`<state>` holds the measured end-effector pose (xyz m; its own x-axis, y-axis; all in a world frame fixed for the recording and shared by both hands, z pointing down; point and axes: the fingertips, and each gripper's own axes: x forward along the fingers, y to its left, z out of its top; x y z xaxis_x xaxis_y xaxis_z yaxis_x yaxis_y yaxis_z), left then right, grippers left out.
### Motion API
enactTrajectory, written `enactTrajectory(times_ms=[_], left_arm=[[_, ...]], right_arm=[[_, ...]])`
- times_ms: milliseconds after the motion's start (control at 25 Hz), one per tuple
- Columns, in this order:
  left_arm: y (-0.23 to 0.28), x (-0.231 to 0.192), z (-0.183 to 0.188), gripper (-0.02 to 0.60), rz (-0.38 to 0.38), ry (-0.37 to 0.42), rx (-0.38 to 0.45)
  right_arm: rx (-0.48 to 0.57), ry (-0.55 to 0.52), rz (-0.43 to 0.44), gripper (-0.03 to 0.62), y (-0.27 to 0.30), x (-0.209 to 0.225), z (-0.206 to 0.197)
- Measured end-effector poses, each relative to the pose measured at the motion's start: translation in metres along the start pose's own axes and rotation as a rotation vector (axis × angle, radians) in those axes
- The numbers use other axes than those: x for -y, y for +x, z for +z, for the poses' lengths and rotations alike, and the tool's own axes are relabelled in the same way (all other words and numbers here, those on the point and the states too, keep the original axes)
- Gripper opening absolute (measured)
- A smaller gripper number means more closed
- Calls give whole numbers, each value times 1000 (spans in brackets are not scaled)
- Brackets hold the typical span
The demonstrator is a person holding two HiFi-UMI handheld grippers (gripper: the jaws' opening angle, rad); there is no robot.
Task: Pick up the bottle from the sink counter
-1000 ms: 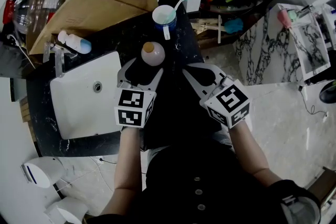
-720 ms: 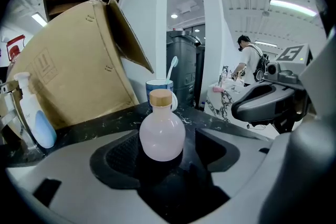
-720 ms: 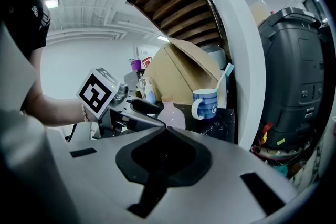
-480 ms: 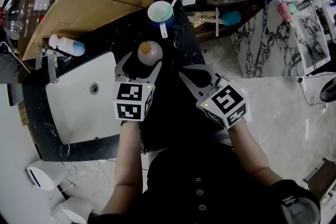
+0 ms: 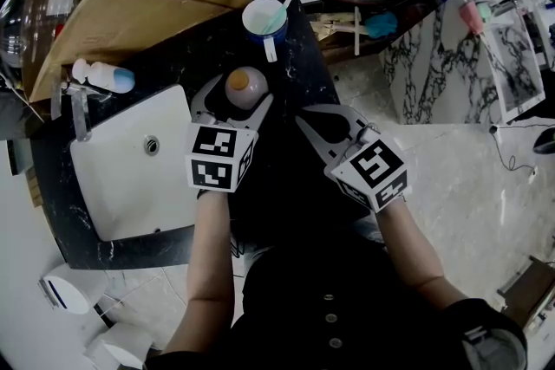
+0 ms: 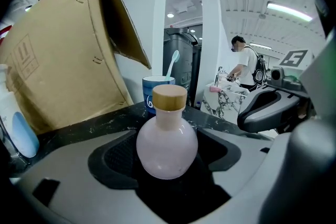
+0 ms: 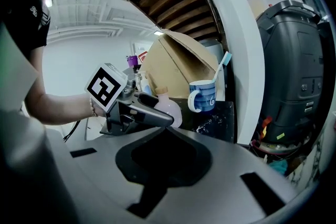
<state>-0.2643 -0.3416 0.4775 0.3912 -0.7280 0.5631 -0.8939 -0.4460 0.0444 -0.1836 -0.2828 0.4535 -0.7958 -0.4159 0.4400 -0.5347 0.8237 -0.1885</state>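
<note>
A round pale-pink bottle (image 5: 247,87) with a tan cap stands upright on the black sink counter (image 5: 299,56). My left gripper (image 5: 236,97) reaches around it, one finger on each side. In the left gripper view the bottle (image 6: 167,139) sits between the hollowed pads with a gap on both sides. The left gripper (image 6: 173,136) is open, and its jaws have just been opening wider. My right gripper (image 5: 310,119) hovers to the bottle's right, apart from it. Its jaws look shut with nothing in them (image 7: 165,131). The right gripper view shows the bottle (image 7: 168,107) partly hidden behind the left gripper's fingers (image 7: 152,115).
A blue mug (image 5: 264,17) holding a toothbrush stands just behind the bottle. Cardboard boxes (image 5: 130,4) fill the counter's back left. The white sink basin (image 5: 130,165) lies to the left, with a faucet (image 5: 74,104) and a white bottle with a blue cap (image 5: 102,75) lying on its side. A person (image 6: 242,65) stands far off.
The left gripper has moved forward; the bottle, earlier just ahead of its fingertips, now stands between the fingers. The right gripper has hardly shifted.
</note>
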Motion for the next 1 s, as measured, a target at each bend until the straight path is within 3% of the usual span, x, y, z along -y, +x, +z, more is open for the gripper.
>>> enactTrajectory(times_ms=[240,1000], left_arm=[[4,-1,0,360,-31,-6,-10],[15,-3,-4,374,-29,-1,-35]], right_arm=[[-8,7,4,5,4,-1,-1],[-21,6,-13,5,7,4,-8]])
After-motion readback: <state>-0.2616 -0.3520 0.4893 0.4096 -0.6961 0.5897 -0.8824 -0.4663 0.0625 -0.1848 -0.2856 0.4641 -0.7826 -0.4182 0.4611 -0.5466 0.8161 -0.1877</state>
